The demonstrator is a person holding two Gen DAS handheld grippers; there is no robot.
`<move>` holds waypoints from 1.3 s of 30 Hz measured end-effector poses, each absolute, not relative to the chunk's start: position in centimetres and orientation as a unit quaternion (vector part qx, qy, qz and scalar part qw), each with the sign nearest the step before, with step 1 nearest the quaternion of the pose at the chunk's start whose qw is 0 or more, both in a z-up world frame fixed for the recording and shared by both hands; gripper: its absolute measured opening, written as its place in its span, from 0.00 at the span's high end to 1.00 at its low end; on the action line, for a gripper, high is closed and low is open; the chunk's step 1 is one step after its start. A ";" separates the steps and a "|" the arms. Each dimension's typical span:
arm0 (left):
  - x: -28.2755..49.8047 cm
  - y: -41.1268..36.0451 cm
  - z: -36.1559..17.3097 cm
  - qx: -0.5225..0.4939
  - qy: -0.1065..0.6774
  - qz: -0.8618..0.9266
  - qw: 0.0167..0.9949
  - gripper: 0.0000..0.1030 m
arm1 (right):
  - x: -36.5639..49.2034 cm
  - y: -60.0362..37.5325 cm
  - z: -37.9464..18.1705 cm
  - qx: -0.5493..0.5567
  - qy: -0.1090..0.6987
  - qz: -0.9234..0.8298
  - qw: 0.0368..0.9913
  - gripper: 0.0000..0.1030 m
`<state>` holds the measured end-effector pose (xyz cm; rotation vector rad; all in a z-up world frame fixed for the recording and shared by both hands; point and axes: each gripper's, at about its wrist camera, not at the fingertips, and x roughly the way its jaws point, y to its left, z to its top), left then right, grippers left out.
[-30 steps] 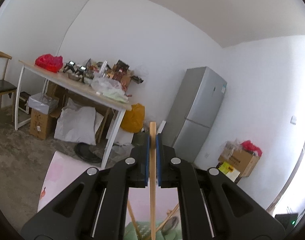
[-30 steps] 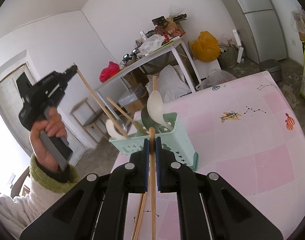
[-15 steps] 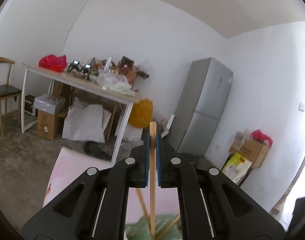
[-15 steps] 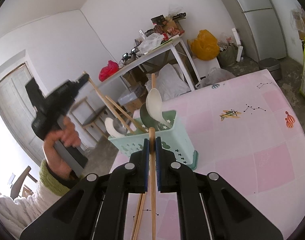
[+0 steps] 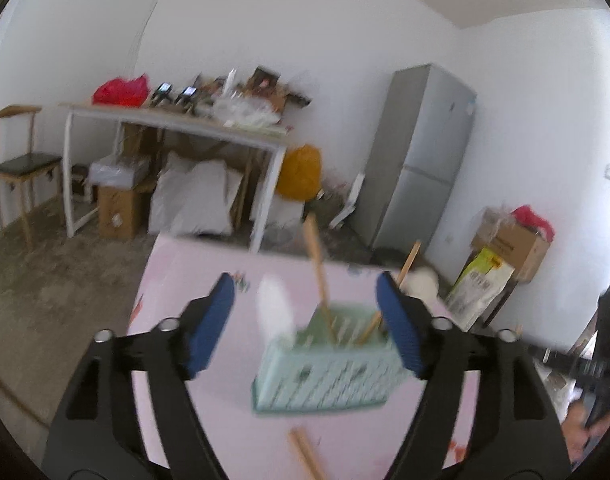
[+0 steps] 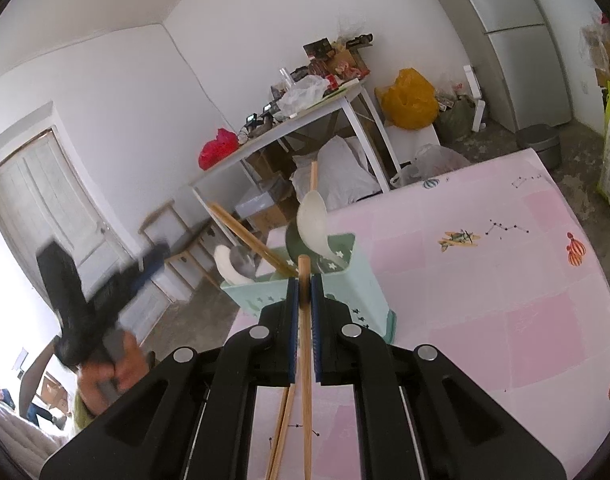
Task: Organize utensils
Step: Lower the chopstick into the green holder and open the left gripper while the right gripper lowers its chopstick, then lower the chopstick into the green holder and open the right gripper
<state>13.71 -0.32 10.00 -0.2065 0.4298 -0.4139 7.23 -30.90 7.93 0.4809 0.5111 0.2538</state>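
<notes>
Left hand-held gripper (image 5: 305, 332) now spread empty, chopstick (image 5: 319, 272) released into caddy (image 5: 325, 376); right hand-held gripper (image 6: 303, 312) still clamping chopstick (image 6: 305, 360).

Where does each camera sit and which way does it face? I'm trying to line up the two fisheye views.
Left wrist view: on the left gripper, looking forward and down at the mint utensil holder on the pink table; its open blue-padded fingers show.
Right wrist view: on the right gripper, facing the same holder from its other side; its fingers clamp a chopstick, and the left hand appears.
Shared: holder, pink table, cluttered white table, fridge.
</notes>
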 end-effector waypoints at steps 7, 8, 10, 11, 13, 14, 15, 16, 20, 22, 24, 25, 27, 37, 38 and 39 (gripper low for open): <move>11.5 0.2 3.5 -0.042 0.334 -0.145 0.930 0.15 | 7.6 -29.6 11.5 0.206 0.207 0.142 0.946 0.94; 11.3 0.3 2.8 -0.035 0.344 -0.140 0.928 0.15 | 7.7 -29.4 12.1 0.201 0.201 0.144 0.948 0.94; 10.7 0.4 1.3 -0.017 0.359 -0.122 0.925 0.13 | 8.1 -28.9 13.6 0.188 0.183 0.151 0.953 0.94; 10.6 0.4 0.8 -0.008 0.362 -0.115 0.925 0.13 | 8.2 -28.7 14.3 0.183 0.175 0.154 0.955 0.94; 10.3 0.5 -0.1 0.005 0.368 -0.108 0.923 0.12 | 8.6 -28.1 15.9 0.171 0.155 0.161 0.960 0.94; 10.2 0.4 -0.3 0.008 0.370 -0.109 0.923 0.12 | 8.9 -27.7 16.7 0.165 0.144 0.163 0.962 0.94; 10.1 0.3 -0.5 0.012 0.372 -0.109 0.922 0.11 | 9.1 -27.6 17.3 0.162 0.137 0.165 0.963 0.94; 10.1 0.3 -0.6 0.016 0.372 -0.107 0.922 0.10 | 9.4 -27.3 18.0 0.157 0.127 0.168 0.965 0.94; 9.9 -0.1 -0.7 0.020 0.362 -0.106 0.926 0.09 | 10.6 -26.6 19.9 0.143 0.099 0.171 0.970 0.94; 9.8 -0.5 -0.6 0.019 0.360 -0.108 0.926 0.08 | 11.5 -26.1 20.6 0.137 0.089 0.170 0.972 0.94; 9.8 -0.6 -0.5 0.018 0.359 -0.110 0.927 0.08 | 12.3 -25.6 21.1 0.126 0.077 0.164 0.975 0.94; 9.8 -0.6 -0.5 0.018 0.358 -0.110 0.927 0.08 | 12.6 -25.3 21.3 0.121 0.071 0.160 0.977 0.94; 9.7 -0.6 -0.5 0.019 0.357 -0.110 0.928 0.08 | 13.4 -24.8 21.5 0.109 0.060 0.153 0.980 0.94; 10.1 -0.7 -0.7 0.014 0.360 -0.105 0.927 0.08 | 17.1 -22.5 18.9 0.062 0.079 0.129 0.986 0.94; 10.1 -0.6 -0.7 0.013 0.360 -0.105 0.927 0.08 | 17.4 -22.4 18.5 0.058 0.083 0.128 0.987 0.94; 10.2 -0.6 -0.7 0.012 0.361 -0.104 0.927 0.08 | 17.5 -22.2 18.1 0.054 0.088 0.127 0.987 0.94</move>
